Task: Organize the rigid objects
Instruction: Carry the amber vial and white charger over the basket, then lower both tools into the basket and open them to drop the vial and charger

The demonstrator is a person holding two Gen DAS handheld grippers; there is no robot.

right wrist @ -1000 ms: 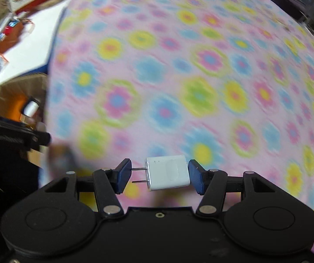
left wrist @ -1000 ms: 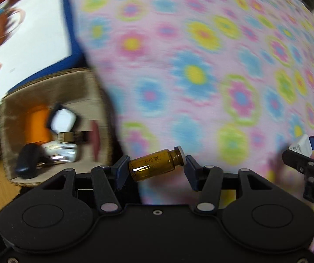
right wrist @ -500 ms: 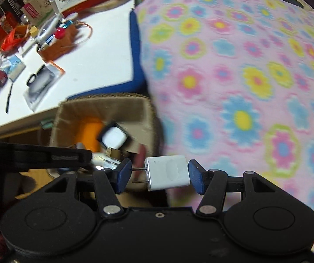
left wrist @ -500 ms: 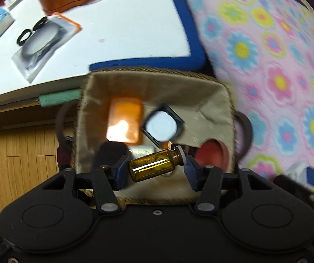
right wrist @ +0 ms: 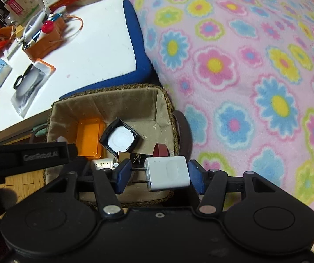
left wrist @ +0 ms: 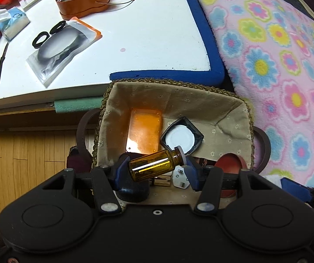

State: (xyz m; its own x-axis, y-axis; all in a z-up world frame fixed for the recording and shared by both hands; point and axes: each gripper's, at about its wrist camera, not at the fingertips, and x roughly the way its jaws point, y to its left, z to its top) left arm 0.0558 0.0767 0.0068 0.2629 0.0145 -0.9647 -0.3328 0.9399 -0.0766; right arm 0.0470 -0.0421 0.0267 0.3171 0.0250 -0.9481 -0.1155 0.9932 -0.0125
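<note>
Evidently, several items were already found in the basket [left wrist: 233, 103] (lined); the amber bottle [left wrist: 154, 166] and white charger [right wrist: 167, 173] remained clamped in the left gripper [left wrist: 155, 171] and right gripper [right wrist: 160, 175], undeposited.

**Glass, plastic, weave and fleece**

The small amber glass bottle [left wrist: 151, 166] is glossy and catches a bright streak of light. The white plastic plug adapter [right wrist: 167, 173] looks smooth and matt. The rectangular woven basket [left wrist: 170, 82] has a rough braided rim and a beige cloth lining. The pink flowered fleece blanket [right wrist: 255, 65] looks fuzzy. The wooden floor [left wrist: 25, 153] looks smooth.
</note>
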